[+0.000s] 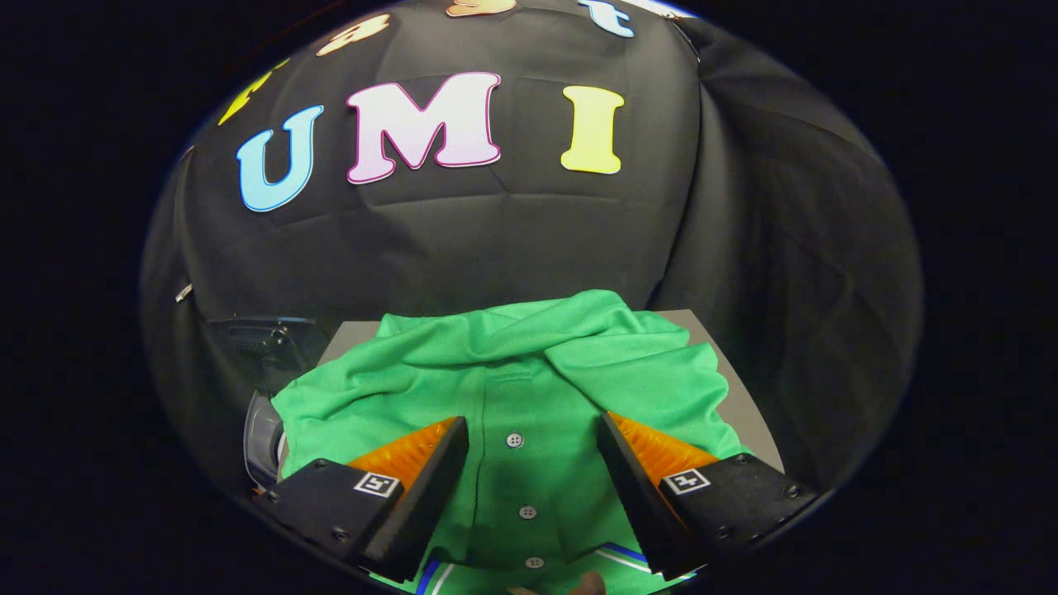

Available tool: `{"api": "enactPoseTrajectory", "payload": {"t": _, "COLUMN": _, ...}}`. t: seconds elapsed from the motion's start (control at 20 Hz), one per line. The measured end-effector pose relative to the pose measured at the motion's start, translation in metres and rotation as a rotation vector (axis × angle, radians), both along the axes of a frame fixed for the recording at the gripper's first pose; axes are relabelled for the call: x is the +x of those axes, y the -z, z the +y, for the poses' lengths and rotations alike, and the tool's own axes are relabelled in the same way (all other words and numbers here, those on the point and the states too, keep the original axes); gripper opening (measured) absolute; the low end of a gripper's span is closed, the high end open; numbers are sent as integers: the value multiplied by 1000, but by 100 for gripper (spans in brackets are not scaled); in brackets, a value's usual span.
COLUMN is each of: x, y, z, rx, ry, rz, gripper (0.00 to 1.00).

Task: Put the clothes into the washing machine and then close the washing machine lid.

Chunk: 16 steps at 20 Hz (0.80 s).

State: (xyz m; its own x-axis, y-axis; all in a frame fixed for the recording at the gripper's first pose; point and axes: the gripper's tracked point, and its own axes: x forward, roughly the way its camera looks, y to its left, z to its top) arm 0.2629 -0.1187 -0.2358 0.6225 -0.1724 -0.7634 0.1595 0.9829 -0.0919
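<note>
— Black cloth all round and a grey table [738, 388] under the work. Where's your tool?

— Low in the frame. My gripper [532, 430] hangs with its fingers spread wide and nothing between them but the button strip of the green shirt [512, 372], which lies flat across the table.

— And the washing machine [263, 380]?

— At middle left, dark, with a clear rim beside the shirt's edge.

— What worries you?

— Pinching one thin layer. The rest could drag, snag that rim, or hang out and block the lid.
</note>
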Motion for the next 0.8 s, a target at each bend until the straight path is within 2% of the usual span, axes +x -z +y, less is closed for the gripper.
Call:
{"api": "enactPoseTrajectory", "payload": {"t": 0.25, "x": 2, "y": 5, "z": 2, "rx": 1, "ry": -17, "rz": 88, "gripper": 100}}
{"api": "enactPoseTrajectory", "payload": {"t": 0.3, "x": 1, "y": 6, "z": 1, "rx": 3, "ry": -16, "rz": 106, "gripper": 94}}
{"api": "enactPoseTrajectory", "payload": {"t": 0.5, "x": 4, "y": 7, "z": -4, "rx": -30, "ry": -39, "rz": 148, "gripper": 24}}
{"api": "enactPoseTrajectory", "payload": {"t": 0.55, "x": 4, "y": 7, "z": -6, "rx": -35, "ry": -39, "rz": 134, "gripper": 23}}
{"api": "enactPoseTrajectory", "payload": {"t": 0.6, "x": 2, "y": 8, "z": -6, "rx": -29, "ry": -39, "rz": 129, "gripper": 5}}
{"api": "enactPoseTrajectory", "payload": {"t": 0.8, "x": 0, "y": 1, "z": -4, "rx": 13, "ry": -33, "rz": 71, "gripper": 5}}
